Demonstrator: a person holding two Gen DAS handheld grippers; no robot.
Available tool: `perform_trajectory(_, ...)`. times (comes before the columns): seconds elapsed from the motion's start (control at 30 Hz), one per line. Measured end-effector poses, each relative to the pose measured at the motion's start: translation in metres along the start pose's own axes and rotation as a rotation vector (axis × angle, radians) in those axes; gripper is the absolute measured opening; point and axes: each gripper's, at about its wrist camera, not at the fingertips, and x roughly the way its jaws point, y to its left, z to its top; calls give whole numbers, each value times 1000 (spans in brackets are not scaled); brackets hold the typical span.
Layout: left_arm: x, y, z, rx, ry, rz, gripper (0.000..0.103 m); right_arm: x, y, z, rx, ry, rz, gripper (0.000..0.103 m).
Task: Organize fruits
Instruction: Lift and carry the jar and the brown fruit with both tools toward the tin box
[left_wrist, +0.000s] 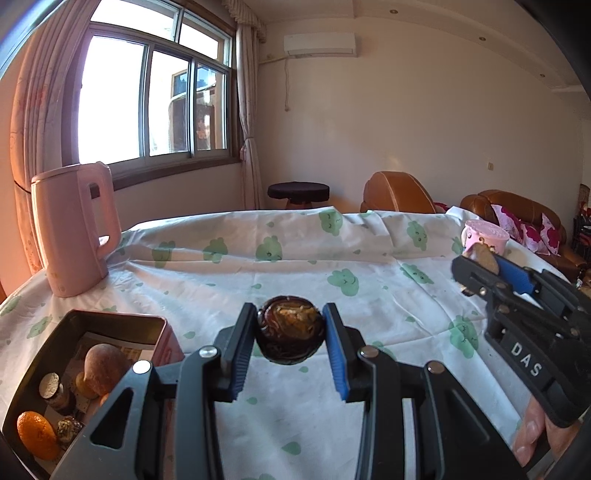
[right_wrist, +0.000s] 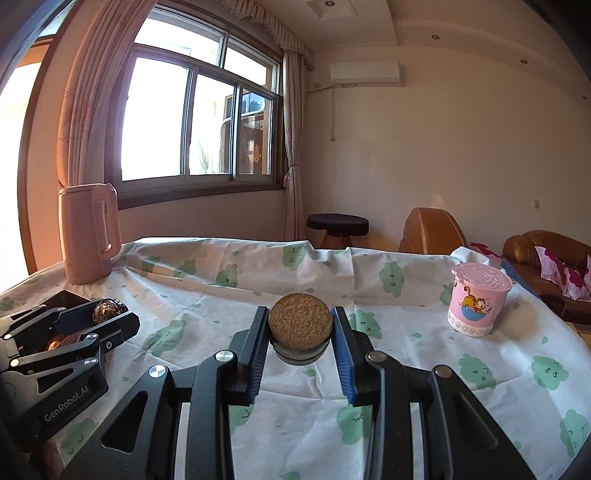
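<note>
The left gripper (left_wrist: 290, 332) was clamped on a dark, wrinkled round fruit (left_wrist: 290, 334), its two pads pressing the fruit's sides and holding it clear of the tablecloth (left_wrist: 221, 280), just to the right of the open metal tin (left_wrist: 110, 321). That tin served as the landmark: inside it lay an orange (left_wrist: 37, 434), a brown pear-shaped fruit (left_wrist: 105, 365), a cork-topped piece (left_wrist: 50, 384) and another dark wrinkled fruit (left_wrist: 68, 428) (a few smaller items between them were too crowded to make out). Well to the right of the tin, the right gripper (right_wrist: 301, 328) was closed on a dark item with a round, cork-like top (right_wrist: 300, 321), lifted off the cloth; a hand (left_wrist: 532, 435) showed beneath that gripper in the left view. Behind the tin, toward the window, stood a pink kettle (left_wrist: 74, 229), upright. Farthest right of the tin, near the table's far edge, sat a pink lidded cup (right_wrist: 478, 302) with a cartoon cat on it.
</note>
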Motion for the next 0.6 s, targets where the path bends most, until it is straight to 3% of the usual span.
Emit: perform_trajectory(0.6, -60, 42, -6, 21, -49, 37, 38, -14, 74, 5, -19, 23, 192, 35)
